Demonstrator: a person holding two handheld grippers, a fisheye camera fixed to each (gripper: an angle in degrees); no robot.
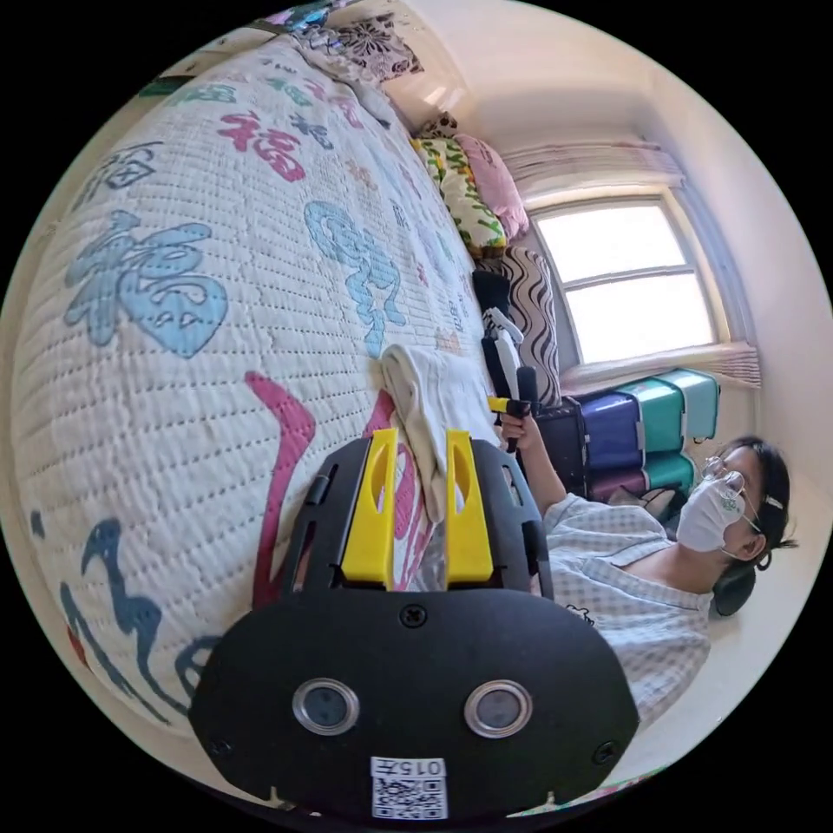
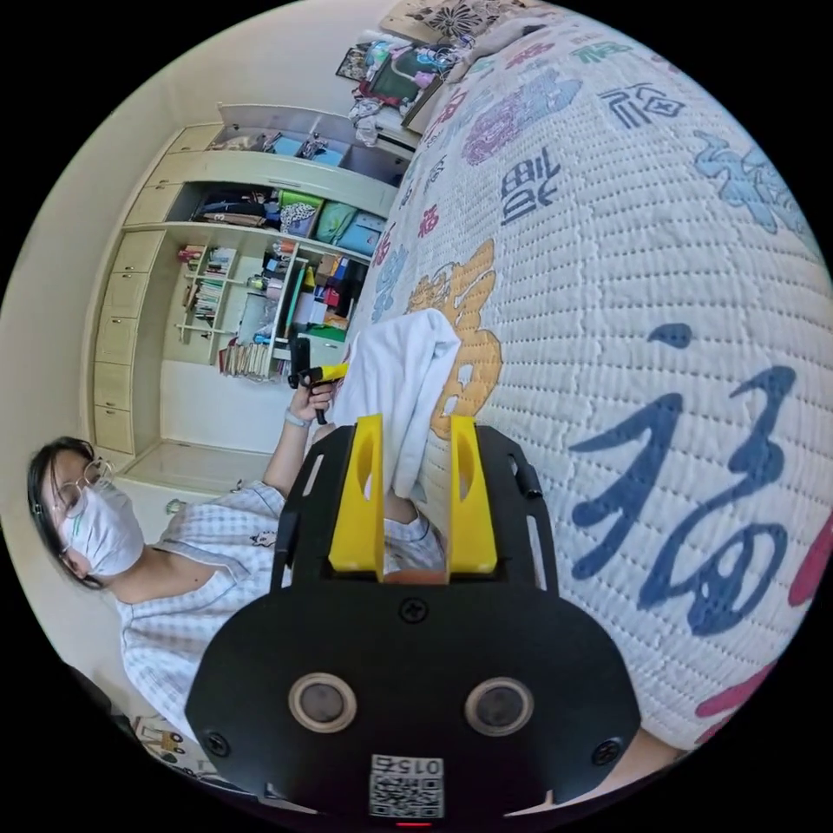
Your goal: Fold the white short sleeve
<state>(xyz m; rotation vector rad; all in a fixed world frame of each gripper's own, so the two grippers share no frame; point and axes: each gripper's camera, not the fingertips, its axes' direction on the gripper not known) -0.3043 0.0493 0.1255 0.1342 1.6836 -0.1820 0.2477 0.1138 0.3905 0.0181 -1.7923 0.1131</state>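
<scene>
Jaws of both grippers (image 1: 419, 451) (image 2: 415, 442) stand apart, shirt (image 1: 429, 390) between them unclamped; close them fully before you lift off the quilt (image 1: 217, 286).

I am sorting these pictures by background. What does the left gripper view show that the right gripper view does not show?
Left gripper view: a bright window, stacked storage boxes and pillows.

Right gripper view: open shelves and drawers.

Both: the patterned quilt, the white shirt running between yellow jaws that stand apart, and a seated person in a mask.
</scene>
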